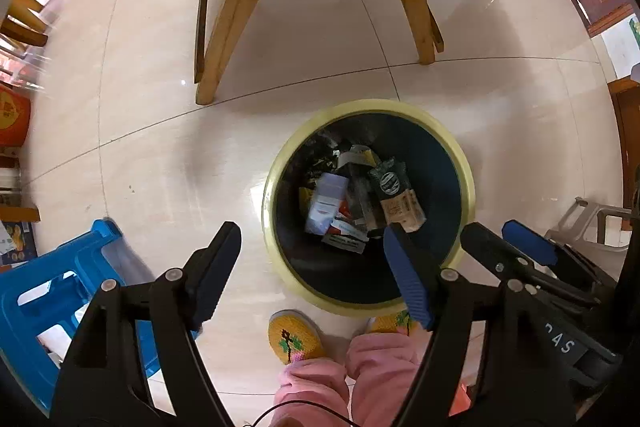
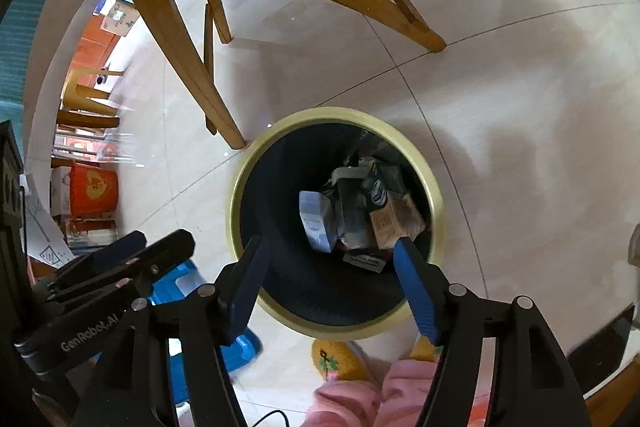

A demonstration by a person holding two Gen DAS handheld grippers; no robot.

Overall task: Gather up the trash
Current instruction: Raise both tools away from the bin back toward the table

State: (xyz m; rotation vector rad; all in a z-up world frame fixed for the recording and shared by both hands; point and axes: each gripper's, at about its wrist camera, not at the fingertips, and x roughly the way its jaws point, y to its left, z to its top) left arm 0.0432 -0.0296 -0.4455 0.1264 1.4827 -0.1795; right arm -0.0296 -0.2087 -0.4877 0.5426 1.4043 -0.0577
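Both hand-held grippers hang over a round bin on the floor, pointing down into it. Seen from its own wrist camera, the left hand-held gripper (image 1: 310, 233) has its 2 blue-padded fingers spread wide, released, with nothing between the pads; the bin's mouth shows in the gap between them. The right hand-held gripper (image 2: 332, 247) is likewise released, its jaws apart and empty, framing the near side of the bin's opening. Each gripper also shows at the edge of the other's view, close beside its neighbour.

The bin (image 1: 466, 163) has a pale yellow rim and a dark inner wall. The trash (image 1: 360, 199) lies heaped at its bottom: a white-and-blue carton (image 2: 316, 221), a brown-and-dark carton (image 2: 394, 217) next to it, plus crumpled wrappers and a small dark flat packet nearest the grippers. None of it touches either gripper's pads.

The bin stands on a glossy pale tiled floor (image 1: 140, 131), just in front of the legs of a wooden chair (image 1: 240, 7). A blue plastic stool (image 1: 44, 291) sits to the left of the bin, and a grey stool (image 1: 592, 223) to the right. Below the bin, the person's pink trouser legs (image 1: 352, 371) and yellow knitted slippers (image 1: 294, 337) are visible, toes nearly at the rim.
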